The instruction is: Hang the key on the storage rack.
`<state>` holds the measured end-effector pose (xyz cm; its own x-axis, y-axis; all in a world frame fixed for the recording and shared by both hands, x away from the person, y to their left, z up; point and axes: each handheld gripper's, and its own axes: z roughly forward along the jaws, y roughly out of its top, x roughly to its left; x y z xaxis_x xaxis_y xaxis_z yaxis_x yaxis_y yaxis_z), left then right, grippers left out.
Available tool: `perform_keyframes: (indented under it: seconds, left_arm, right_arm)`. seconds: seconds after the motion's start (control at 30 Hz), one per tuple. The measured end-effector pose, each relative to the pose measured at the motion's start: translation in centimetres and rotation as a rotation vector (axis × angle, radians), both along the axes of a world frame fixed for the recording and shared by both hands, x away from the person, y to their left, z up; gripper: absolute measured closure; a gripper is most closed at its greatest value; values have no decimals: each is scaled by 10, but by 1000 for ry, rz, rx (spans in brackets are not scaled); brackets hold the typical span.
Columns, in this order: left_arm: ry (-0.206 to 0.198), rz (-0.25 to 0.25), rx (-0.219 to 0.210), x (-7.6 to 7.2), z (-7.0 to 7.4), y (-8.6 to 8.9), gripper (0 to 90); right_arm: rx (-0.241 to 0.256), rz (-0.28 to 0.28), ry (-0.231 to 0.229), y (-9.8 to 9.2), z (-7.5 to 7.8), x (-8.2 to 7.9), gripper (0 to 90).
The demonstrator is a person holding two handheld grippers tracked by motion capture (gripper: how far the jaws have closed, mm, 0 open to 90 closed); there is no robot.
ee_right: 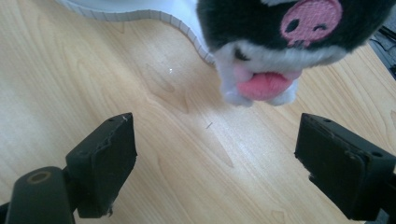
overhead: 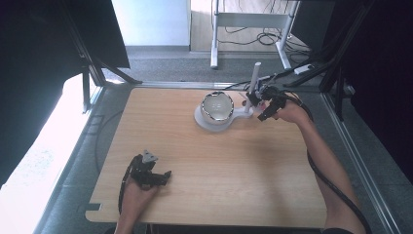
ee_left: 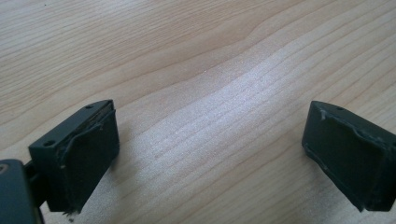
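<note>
Your left gripper (overhead: 163, 176) rested low on the near left of the wooden table (overhead: 243, 175), jaws spread wide over bare wood. Your right gripper (ee_right: 215, 158) was at the far side, jaws also spread and holding nothing, just in front of a black-and-white plush toy (ee_right: 280, 42) with a pink snout. The toy sat beside the white stand (overhead: 241, 113) that carried a shiny bowl (overhead: 217, 106).
</note>
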<state>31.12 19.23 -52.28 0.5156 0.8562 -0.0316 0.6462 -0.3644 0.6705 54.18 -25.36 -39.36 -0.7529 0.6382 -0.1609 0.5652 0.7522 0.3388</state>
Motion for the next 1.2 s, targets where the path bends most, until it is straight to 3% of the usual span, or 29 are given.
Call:
perform_keyframes:
  seconds: [0.83,1.2]
  left_arm:
    - [0,0,0,0,0,0,40]
    - [0,0,1,0,0,0,40]
  right_arm:
    - [31,84,-23,0,13,-49,131]
    - [52,124,-25,1,9,-72,132]
